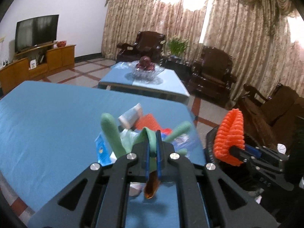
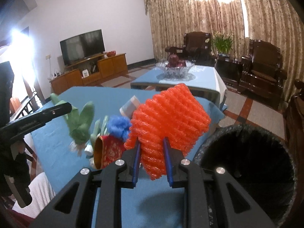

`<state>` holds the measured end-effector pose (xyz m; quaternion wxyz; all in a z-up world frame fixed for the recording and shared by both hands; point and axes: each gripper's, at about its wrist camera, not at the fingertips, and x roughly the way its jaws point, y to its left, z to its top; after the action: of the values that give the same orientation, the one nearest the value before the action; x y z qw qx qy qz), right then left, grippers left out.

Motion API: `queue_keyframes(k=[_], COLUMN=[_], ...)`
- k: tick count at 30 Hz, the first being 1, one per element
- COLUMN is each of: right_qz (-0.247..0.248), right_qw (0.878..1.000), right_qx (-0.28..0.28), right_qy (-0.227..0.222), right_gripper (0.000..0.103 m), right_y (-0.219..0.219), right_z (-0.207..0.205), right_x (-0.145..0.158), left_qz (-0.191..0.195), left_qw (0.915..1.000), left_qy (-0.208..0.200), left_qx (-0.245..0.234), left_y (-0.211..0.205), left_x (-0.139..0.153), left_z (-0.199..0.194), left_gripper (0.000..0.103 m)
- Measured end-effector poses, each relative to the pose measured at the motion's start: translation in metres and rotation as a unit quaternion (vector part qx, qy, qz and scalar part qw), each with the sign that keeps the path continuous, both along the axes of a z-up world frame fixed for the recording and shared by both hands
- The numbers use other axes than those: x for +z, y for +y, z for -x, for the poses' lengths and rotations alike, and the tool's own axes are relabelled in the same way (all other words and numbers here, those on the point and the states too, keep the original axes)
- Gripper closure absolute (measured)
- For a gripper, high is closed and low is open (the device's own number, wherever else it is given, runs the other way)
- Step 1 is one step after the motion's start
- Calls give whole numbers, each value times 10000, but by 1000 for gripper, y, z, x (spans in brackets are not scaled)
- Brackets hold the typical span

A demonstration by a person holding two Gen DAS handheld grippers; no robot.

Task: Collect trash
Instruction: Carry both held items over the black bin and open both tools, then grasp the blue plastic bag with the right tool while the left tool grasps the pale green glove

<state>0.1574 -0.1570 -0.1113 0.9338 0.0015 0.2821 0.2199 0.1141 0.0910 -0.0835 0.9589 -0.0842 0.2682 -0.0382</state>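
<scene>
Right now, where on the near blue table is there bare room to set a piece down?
The blue table is bare across its left half, from the green foam strips out to its left edge. Its right end is crowded: white packet, wrappers and foam beside the black bin.

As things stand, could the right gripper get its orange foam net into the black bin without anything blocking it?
Probably yes. The right gripper is clamped on the orange foam net, and the black bin gapes open just beside it, off the table's edge; nothing lies between them.

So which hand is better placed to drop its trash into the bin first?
Right. The right gripper holds the orange foam net beside the black bin's open mouth. The left gripper, shut on green wrapping, is farther away over the table.
</scene>
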Motion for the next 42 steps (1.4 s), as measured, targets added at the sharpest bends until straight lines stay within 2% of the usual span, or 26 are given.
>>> queue_keyframes(k=[8,13,20,30,32,33,35,36,38,41,42], right_qz=[-202,-97,2,208,243,278,307,322,370,403,400], right_qw=[9993,9979,9935,9837,9813,9792,9762,9745,9716,9696,9698], right_qx=[-265,-547,-1101,-1786,-1906,-2004,-2134,-2206,-2329,-2412,-2406], right_qy=[-193,-330,-280,58,119,159,240,239,188,115,77], right_gripper=[80,80,80,78,71,69,58,52,30,14,13], right_y=[-39,-68,-116,-173,-180,-186,-193,-198,-198,-194,-191], right_z=[10,21,21,6,3,3,1,0,9,13,13], right_x=[26,38,37,9,3,-2,-7,-10,-16,-15,-14], left_qz=[134,253,294,436,483,503,591,605,546,407,370], left_qw=[9976,9928,9843,9685,9641,9629,9620,9624,9649,9708,9731], left_qy=[-255,-391,-283,72,239,312,409,400,327,199,162], left_qx=[-624,-1101,-1715,-2452,-2601,-2633,-2634,-2618,-2548,-2358,-2267], left_y=[-44,-82,-142,-219,-233,-236,-240,-240,-229,-212,-203], left_x=[31,43,25,-17,-27,-30,-36,-37,-36,-31,-28], left_z=[0,-4,-29,-73,-83,-85,-89,-88,-82,-74,-72], left_gripper=[98,98,98,98,95,90,71,58,51,39,36])
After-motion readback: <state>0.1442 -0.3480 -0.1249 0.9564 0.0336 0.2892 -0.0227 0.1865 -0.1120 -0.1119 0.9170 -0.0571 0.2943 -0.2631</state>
